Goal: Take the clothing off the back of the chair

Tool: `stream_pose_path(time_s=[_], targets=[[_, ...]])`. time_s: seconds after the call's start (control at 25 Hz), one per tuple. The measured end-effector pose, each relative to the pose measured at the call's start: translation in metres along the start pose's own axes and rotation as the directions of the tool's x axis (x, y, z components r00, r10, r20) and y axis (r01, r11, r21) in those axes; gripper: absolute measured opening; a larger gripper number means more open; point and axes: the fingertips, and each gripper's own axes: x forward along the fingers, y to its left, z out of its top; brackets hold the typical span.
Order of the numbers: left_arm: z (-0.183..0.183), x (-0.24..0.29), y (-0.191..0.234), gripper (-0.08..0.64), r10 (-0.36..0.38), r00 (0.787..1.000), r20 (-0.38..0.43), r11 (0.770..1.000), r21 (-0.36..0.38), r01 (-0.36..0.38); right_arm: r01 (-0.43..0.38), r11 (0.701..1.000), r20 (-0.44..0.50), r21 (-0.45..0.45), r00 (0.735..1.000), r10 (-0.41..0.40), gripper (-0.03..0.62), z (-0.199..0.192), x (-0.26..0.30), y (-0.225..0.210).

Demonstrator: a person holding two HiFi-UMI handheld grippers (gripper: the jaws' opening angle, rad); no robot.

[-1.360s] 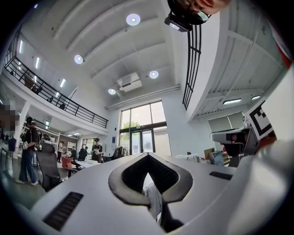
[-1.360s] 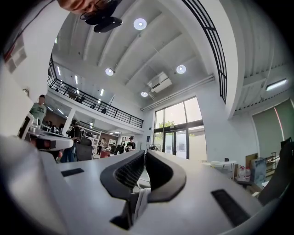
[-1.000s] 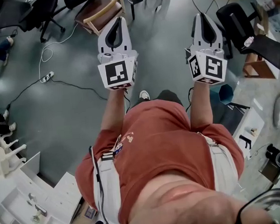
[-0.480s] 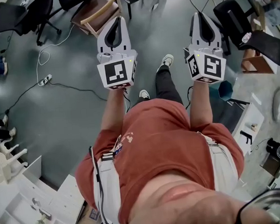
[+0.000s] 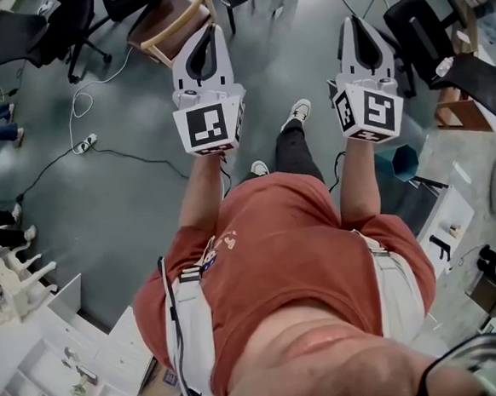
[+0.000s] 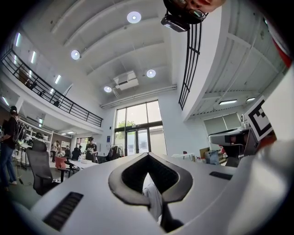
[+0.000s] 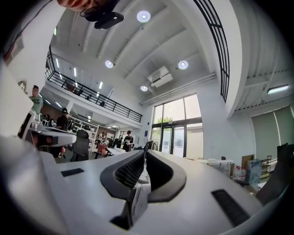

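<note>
L gripper [image 5: 210, 33] & R gripper [image 5: 353, 24]: jaws shut, empty (both above floor [image 5: 121, 211])

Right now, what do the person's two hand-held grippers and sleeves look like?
The left hand-held gripper and the right hand-held gripper are alike: a white pointed shell, black lining around a dark opening, and a cube with black square markers at the back. The person wears a short-sleeved red shirt.

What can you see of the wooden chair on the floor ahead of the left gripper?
The wooden chair has a pale, curved frame and a reddish-brown seat that looks bare. It stands on the grey floor beside dark office chairs. The left gripper overlaps its near corner in the head view.
</note>
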Motion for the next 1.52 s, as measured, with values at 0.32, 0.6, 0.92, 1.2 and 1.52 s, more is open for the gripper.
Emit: stream_pose_path(time_s=[0.32, 0.6, 0.92, 1.2, 1.52], targets=[[-0.021, 0.08, -0.022, 0.014, -0.03, 0.999, -0.016, 1.0, 0.004, 0.03, -0.001, 1.0, -0.029, 0.006, 1.0, 0.001, 0.031, -0.028, 0.059, -0.044], [-0.031, 0.168, -0.044, 0.014, -0.028, 0.999, -0.026, 0.999, 0.022, 0.029, 0.004, 0.999, -0.044, 0.049, 0.999, -0.001, 0.031, -0.049, 0.13, -0.107], [-0.039, 0.285, -0.084, 0.014, -0.013, 0.999, -0.043, 0.999, 0.031, 0.014, -0.004, 0.998, -0.027, 0.067, 1.0, 0.006, 0.031, -0.056, 0.212, -0.204], [-0.039, 0.357, -0.117, 0.014, -0.002, 0.999, -0.035, 0.999, 0.051, 0.004, -0.001, 0.995, -0.019, 0.1, 1.0, 0.003, 0.031, -0.072, 0.258, -0.272], [-0.055, 0.388, -0.113, 0.014, 0.037, 0.997, -0.061, 0.997, 0.072, -0.033, -0.029, 0.989, -0.033, 0.146, 0.999, 0.035, 0.031, -0.097, 0.295, -0.286]])
